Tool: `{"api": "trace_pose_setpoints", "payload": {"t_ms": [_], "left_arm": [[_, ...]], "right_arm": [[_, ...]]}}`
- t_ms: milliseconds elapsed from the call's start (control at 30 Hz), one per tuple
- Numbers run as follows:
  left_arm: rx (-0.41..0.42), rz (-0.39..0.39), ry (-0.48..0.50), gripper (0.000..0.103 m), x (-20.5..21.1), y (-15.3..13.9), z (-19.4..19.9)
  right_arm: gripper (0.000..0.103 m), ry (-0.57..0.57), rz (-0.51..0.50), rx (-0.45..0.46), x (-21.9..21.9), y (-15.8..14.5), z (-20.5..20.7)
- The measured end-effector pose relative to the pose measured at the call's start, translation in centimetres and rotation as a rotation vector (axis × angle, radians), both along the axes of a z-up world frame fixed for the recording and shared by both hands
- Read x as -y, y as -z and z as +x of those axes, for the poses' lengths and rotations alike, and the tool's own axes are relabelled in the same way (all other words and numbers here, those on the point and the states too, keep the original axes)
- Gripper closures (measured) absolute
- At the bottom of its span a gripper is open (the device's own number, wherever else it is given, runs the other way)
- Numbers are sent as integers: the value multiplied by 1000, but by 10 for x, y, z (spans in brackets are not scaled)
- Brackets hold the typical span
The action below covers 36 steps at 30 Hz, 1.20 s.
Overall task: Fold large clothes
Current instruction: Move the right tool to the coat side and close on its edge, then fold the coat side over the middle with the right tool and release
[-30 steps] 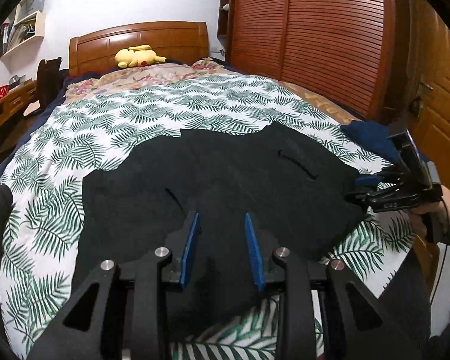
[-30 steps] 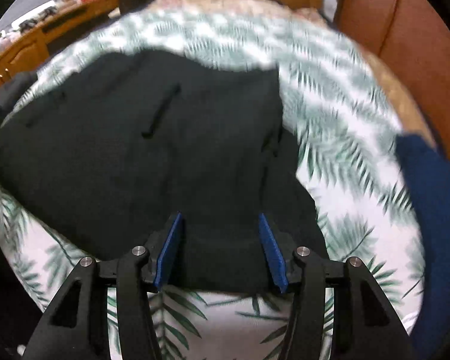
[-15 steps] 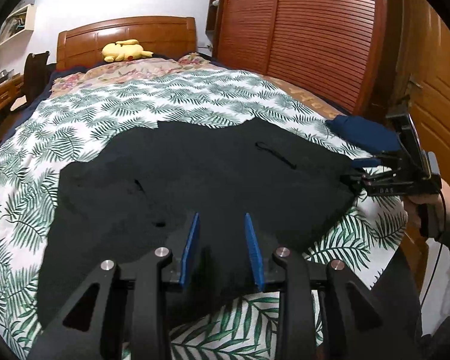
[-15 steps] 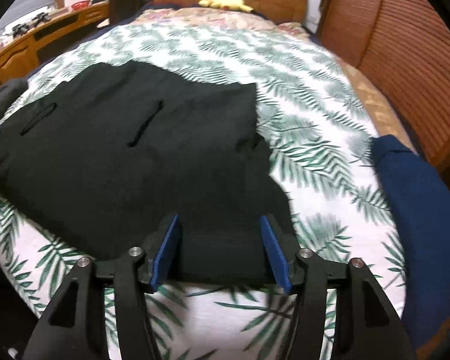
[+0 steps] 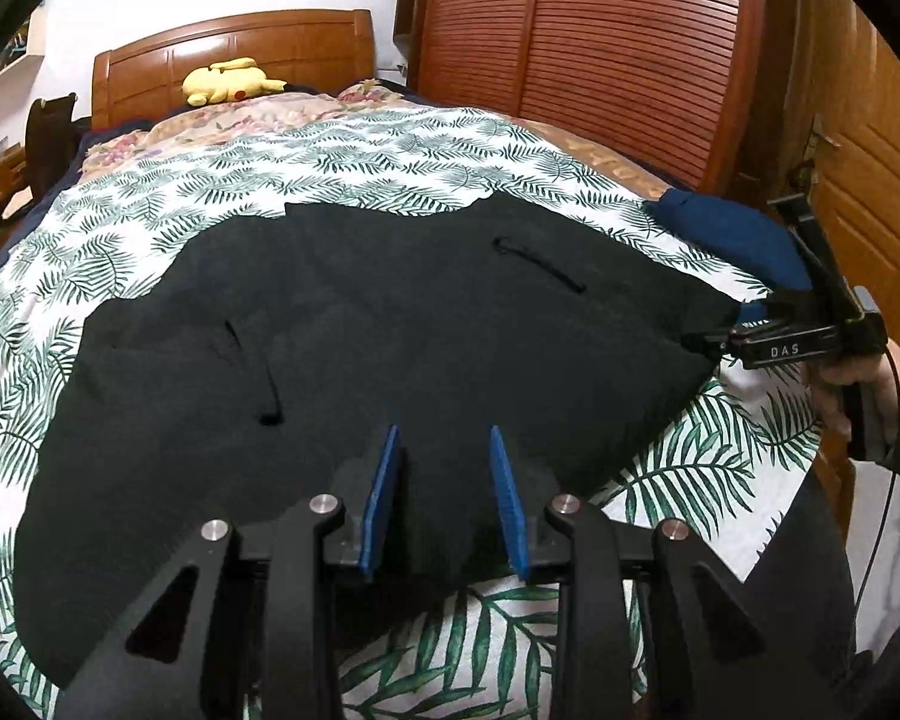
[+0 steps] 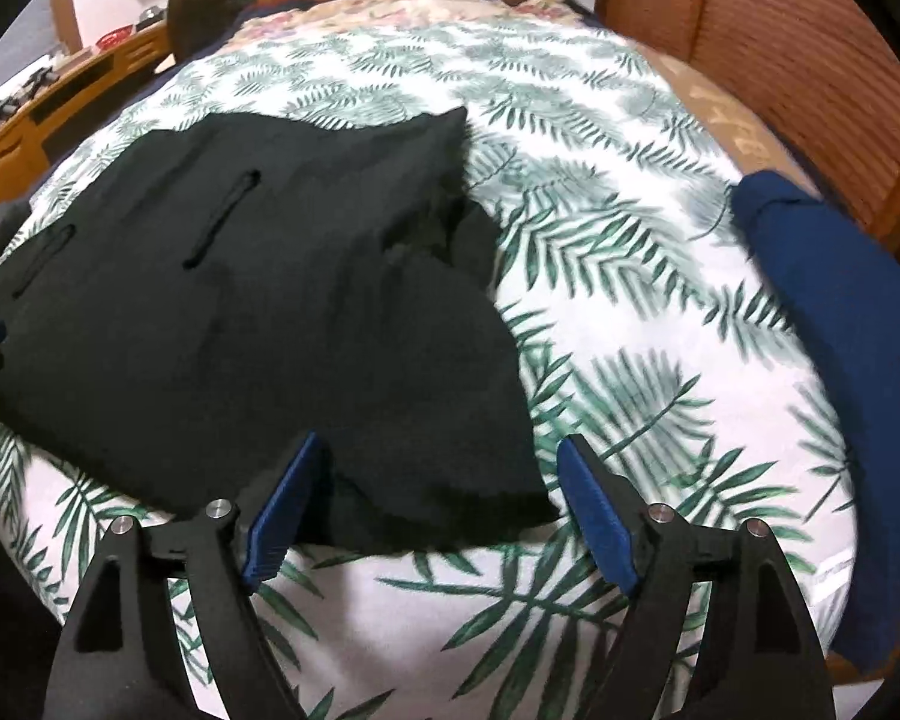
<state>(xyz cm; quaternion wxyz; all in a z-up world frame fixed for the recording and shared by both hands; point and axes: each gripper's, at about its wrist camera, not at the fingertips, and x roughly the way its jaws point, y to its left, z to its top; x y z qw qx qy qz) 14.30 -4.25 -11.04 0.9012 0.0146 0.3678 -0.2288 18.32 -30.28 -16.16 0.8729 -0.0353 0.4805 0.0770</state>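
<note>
A large black garment [image 5: 390,348] lies spread on the leaf-print bedspread [image 5: 390,156]; it also shows in the right wrist view [image 6: 282,312]. My left gripper [image 5: 441,492] hovers over the garment's near edge, its blue pads apart with nothing pinched between them. My right gripper [image 6: 438,510] is wide open at the garment's right corner, with the cloth edge lying between its fingers. From the left wrist view the right gripper [image 5: 726,336] sits at the garment's right tip.
A folded dark blue garment [image 6: 834,324] lies at the bed's right edge, also seen in the left wrist view [image 5: 732,234]. A yellow plush toy [image 5: 231,79] rests by the wooden headboard [image 5: 222,42]. Wooden wardrobe doors [image 5: 600,48] stand right; a desk [image 6: 48,102] left.
My right gripper's fingers have opened wider and drawn back toward the garment's corner. The left wrist view has shifted so the garment sits further left.
</note>
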Motion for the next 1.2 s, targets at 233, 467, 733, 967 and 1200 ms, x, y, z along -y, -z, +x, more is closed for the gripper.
{"api": "trace_pose_setpoints", "payload": {"t_ms": [233, 467, 733, 967, 1200], "left_arm": [[-11, 5, 0, 73, -1, 4, 2], [-11, 4, -1, 73, -1, 3, 2], [21, -33, -21, 73, -19, -13, -4], [63, -88, -81, 73, -60, -30, -12], [106, -125, -159, 73, -99, -41, -21]], "right_arm": [[26, -11, 40, -3, 0, 3, -2], [52, -41, 117, -12, 0, 1, -3], [84, -124, 37, 33, -22, -34, -6], [87, -162, 33, 130, -48, -79, -6], [89, -180, 39, 189, -78, -91, -2]]}}
